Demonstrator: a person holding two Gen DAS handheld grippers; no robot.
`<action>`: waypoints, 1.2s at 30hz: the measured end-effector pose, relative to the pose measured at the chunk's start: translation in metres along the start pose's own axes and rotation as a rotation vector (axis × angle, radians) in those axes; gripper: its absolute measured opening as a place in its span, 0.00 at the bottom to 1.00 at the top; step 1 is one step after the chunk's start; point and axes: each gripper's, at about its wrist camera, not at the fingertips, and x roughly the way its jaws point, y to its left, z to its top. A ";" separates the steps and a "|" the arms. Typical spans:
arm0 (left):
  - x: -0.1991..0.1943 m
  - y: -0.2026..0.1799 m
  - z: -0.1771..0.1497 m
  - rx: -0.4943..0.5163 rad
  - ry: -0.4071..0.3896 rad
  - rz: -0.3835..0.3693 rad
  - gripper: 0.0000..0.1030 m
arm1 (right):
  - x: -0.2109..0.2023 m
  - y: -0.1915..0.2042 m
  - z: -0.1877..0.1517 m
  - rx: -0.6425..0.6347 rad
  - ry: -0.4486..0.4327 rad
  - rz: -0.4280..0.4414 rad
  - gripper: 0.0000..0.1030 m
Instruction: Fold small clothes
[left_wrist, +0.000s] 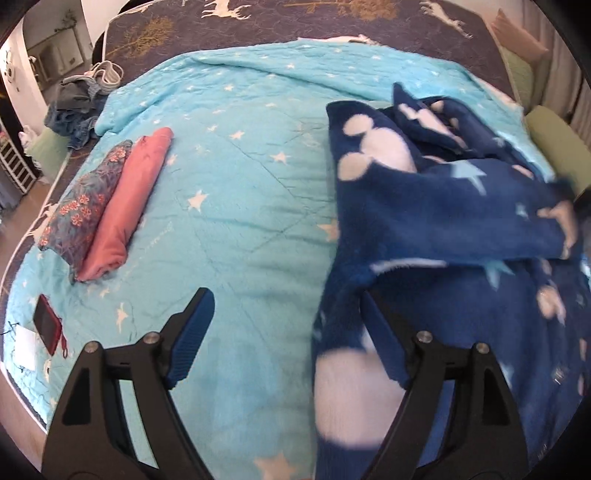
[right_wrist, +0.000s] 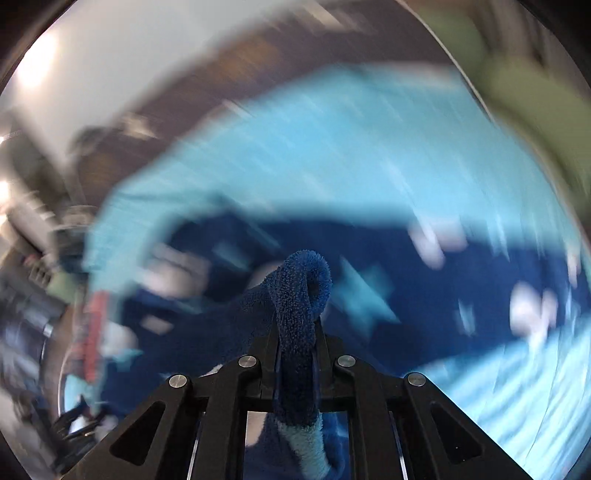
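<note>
Navy fleece garment: it lies rumpled on the right of your turquoise star quilt.
Left gripper: your jaws stand wide, one finger against the fleece edge, nothing clamped.
Right gripper: your jaws pinch a fold of fleece.
Folded pieces: pink roll touching floral roll, far left.

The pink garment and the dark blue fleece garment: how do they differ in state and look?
The pink garment lies folded into a neat narrow shape; the dark blue fleece garment is crumpled and partly lifted. The pink garment is plain; the dark blue fleece garment bears white shapes and pale stars. Both are on the turquoise blanket.
</note>
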 end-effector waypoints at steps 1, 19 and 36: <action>-0.008 0.001 0.000 0.001 -0.017 -0.010 0.80 | 0.004 -0.007 -0.005 0.011 0.000 0.021 0.11; 0.112 -0.056 0.136 0.029 0.109 -0.184 0.18 | 0.000 -0.005 -0.006 -0.021 -0.038 0.052 0.15; 0.075 0.010 0.121 -0.107 -0.052 -0.186 0.63 | -0.003 -0.007 0.002 -0.022 -0.108 0.013 0.16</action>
